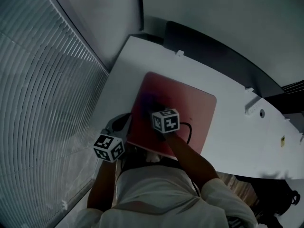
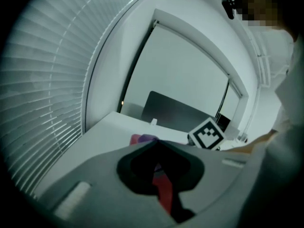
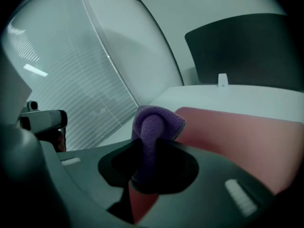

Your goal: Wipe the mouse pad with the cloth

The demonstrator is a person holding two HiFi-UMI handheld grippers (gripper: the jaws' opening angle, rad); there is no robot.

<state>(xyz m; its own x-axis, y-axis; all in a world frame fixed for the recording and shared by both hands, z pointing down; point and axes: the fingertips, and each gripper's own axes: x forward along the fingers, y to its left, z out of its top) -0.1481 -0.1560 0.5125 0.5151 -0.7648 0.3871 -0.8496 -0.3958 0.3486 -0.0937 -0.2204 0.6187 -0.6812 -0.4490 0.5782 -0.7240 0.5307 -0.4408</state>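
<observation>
A red mouse pad lies on the white table. My right gripper is over the pad's left half, shut on a purple cloth. The bunched cloth sticks out beyond the jaws, at or just above the pad; whether it touches is hidden. In the head view the cloth is only a dark patch. My left gripper is at the pad's near-left edge, and its jaws are closed with a red strip of pad between them. The right gripper's marker cube shows beyond.
Window blinds run along the table's left side. A dark panel stands at the table's far edge. Small white fittings sit on the right. A black cable loops over the pad's near side. The person's torso is at the near edge.
</observation>
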